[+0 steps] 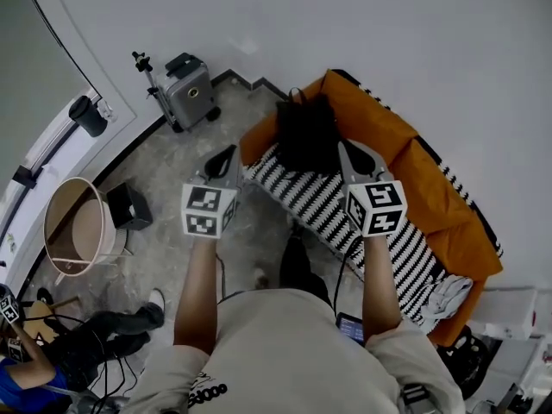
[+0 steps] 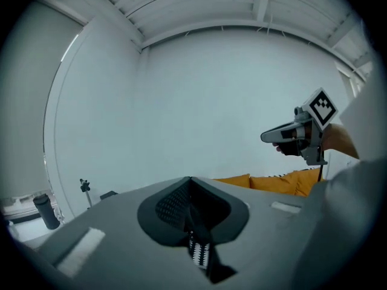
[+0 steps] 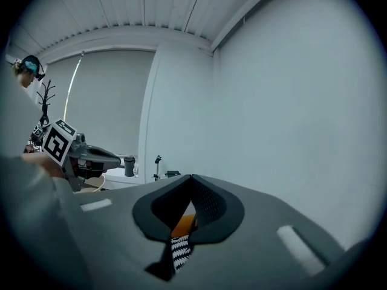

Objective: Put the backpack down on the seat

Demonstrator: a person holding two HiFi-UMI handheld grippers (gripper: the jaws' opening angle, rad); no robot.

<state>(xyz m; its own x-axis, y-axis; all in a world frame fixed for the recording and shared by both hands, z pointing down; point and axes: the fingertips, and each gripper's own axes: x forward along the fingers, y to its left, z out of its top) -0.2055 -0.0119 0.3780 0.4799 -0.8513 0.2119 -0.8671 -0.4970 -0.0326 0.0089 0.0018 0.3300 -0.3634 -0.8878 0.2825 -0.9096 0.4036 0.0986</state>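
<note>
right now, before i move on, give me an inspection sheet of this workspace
surface: sofa seat with a black-and-white zigzag cover, orange cushions behind it.
job's things: black backpack sits on the sofa seat against the cushions; neither gripper touches it.
clutter: white cloth at the seat's other end; grey suitcase, round tub and black box on the floor.
grippers: left gripper and right gripper are short of the backpack, jaws together, nothing between them.
cables: loose cables on the floor at lower left.
surroundings: white walls; a seated person at lower left.
</note>
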